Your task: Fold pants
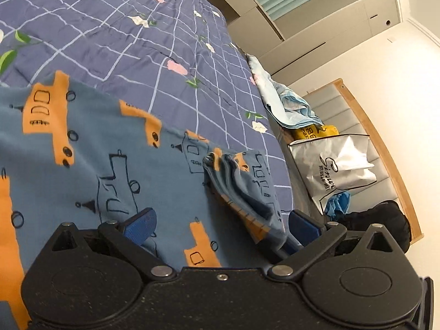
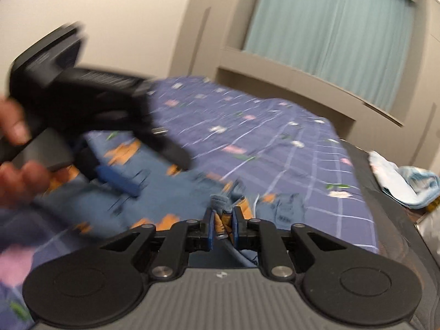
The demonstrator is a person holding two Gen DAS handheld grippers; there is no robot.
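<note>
Blue pants [image 1: 90, 148] with orange vehicle prints lie spread on the bed. In the left wrist view my left gripper [image 1: 220, 227] is open just above the cloth, its blue pads [image 1: 140, 224] wide apart, with a bunched fold of the pants [image 1: 242, 181] ahead between them. In the right wrist view my right gripper [image 2: 222, 227] is shut on a gathered edge of the pants [image 2: 221, 209], lifting it slightly. The left gripper [image 2: 118, 177] also shows there, blurred, at the upper left over the pants [image 2: 82, 200].
The bed has a purple checked floral cover [image 1: 137, 35]. A light blue cloth [image 1: 286, 101], a yellow packet [image 1: 316, 132], a silver bag [image 1: 335, 170] and a black item [image 1: 385, 220] lie beside the bed by the headboard. A curtained window [image 2: 330, 33] is behind.
</note>
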